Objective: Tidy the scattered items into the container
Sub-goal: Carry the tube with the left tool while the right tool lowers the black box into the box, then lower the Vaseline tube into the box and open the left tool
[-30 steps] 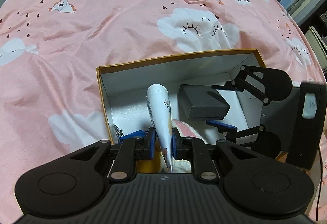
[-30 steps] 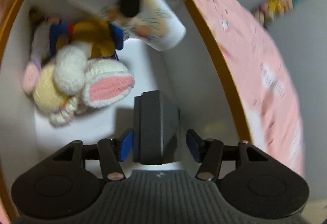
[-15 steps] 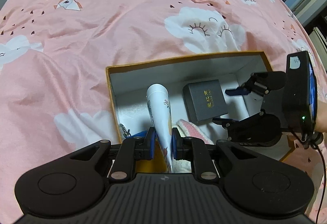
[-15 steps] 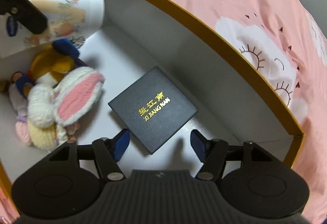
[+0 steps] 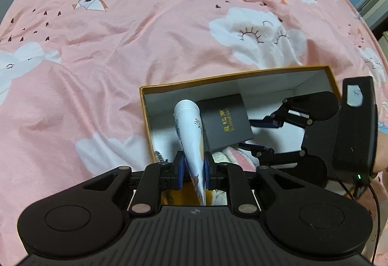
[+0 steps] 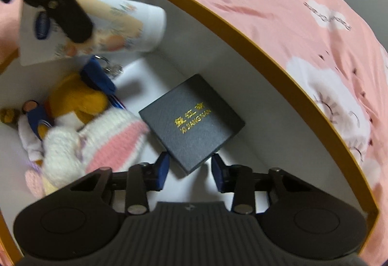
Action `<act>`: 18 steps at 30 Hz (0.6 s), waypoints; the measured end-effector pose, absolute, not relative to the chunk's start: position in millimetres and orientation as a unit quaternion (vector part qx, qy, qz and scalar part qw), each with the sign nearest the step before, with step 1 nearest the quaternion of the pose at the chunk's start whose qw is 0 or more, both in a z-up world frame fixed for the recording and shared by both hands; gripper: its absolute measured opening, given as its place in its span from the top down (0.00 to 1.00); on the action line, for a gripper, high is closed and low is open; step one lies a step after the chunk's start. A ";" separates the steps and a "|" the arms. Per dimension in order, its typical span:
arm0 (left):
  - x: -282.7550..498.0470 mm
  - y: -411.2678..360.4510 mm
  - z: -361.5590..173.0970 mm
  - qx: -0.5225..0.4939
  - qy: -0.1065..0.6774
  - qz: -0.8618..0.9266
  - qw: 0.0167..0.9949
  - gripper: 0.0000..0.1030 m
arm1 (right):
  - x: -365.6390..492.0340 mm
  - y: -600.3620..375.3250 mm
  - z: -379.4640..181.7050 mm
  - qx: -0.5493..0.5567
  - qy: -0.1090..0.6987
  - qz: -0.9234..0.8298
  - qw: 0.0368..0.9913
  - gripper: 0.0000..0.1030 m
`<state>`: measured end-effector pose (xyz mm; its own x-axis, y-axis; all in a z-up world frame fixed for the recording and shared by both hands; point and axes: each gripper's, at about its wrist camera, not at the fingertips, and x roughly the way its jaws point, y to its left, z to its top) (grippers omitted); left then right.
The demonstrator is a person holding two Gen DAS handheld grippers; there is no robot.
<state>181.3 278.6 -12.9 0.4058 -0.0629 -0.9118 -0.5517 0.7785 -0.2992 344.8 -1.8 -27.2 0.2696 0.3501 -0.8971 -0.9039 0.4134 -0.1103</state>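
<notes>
Tube held over the box; dark case lying inside it.

The white tube (image 5: 190, 135) is pinched between the jaws of the left gripper (image 5: 193, 170), cap end angled down over the cardboard box (image 5: 232, 75) on the pink bed cover (image 5: 121, 35). The right gripper (image 6: 190, 172) hangs inside the box, its jaws having just been narrowing, with nothing pressed between them; the dark case (image 6: 191, 126) lies flat just ahead of them, the plush toys (image 6: 80, 130) to their left.

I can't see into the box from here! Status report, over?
Left hand-held gripper shut on white tube, above box. Right hand-held gripper open, holding nothing, jaws just closing. Black case lies inside beside plush toys. Nothing blocking.
</notes>
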 end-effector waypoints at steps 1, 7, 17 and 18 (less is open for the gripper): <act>183.2 280.1 -14.1 -0.295 0.528 0.157 0.781 0.82 | 342.9 -0.3 -26.5 -0.328 0.421 0.437 0.724 0.69; 202.3 285.3 -22.9 -0.282 0.580 0.155 0.748 0.82 | 330.7 4.0 -20.3 -0.335 0.398 0.462 0.718 0.77; 214.0 285.9 -28.0 -0.255 0.629 0.157 0.718 0.82 | 316.8 -6.2 -12.5 -0.335 0.385 0.462 0.726 0.77; 213.3 285.6 -27.9 -0.257 0.628 0.156 0.718 0.82 | 315.3 -7.2 -12.0 -0.335 0.384 0.462 0.726 0.77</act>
